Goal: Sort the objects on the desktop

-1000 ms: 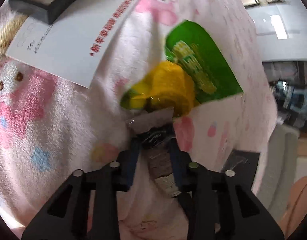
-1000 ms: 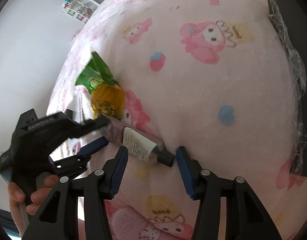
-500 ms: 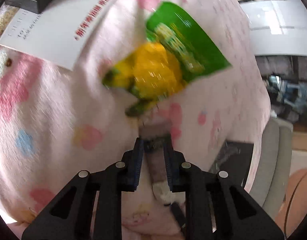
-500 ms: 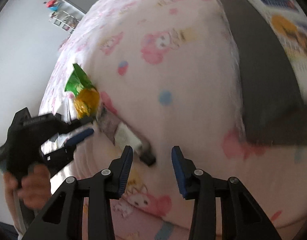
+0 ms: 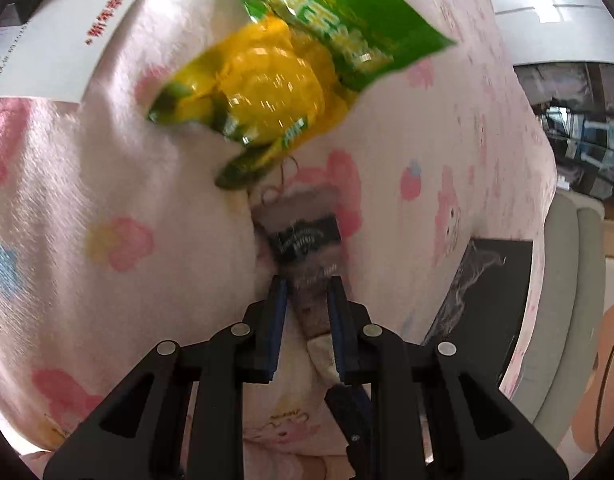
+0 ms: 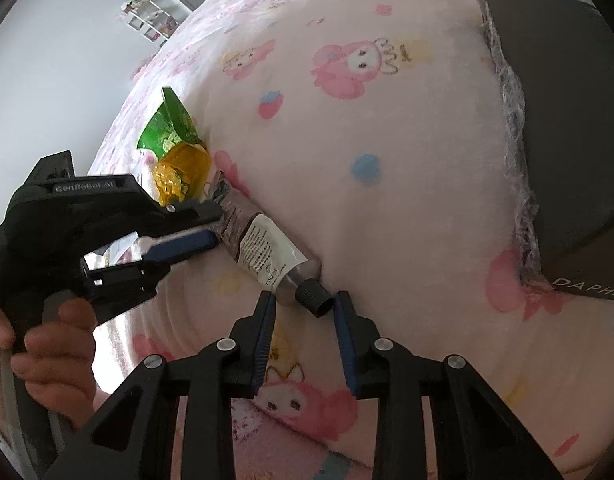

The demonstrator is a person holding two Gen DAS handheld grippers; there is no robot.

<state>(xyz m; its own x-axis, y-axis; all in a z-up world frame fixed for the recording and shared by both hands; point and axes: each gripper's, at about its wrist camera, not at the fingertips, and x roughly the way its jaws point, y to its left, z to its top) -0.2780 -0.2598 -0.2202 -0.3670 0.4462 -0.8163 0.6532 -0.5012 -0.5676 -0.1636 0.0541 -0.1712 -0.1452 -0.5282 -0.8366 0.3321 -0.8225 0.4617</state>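
Note:
A dark cream tube with a white label and a black cap lies on the pink cartoon-print blanket. My left gripper is shut on the tube around its middle, and in the right wrist view this gripper comes in from the left. My right gripper is open, with its blue pads on either side of the cap and a small gap on each side. A green and yellow snack bag lies just past the tube's crimped tail and also shows in the right wrist view.
A white card with red print lies at the far left. A dark flat packet sits at the blanket's right edge. A dark box in plastic wrap borders the right side. A hand holds the left gripper's handle.
The left gripper's fingers have closed onto the tube. The right gripper's fingers have narrowed around the cap. The right camera swung away and back.

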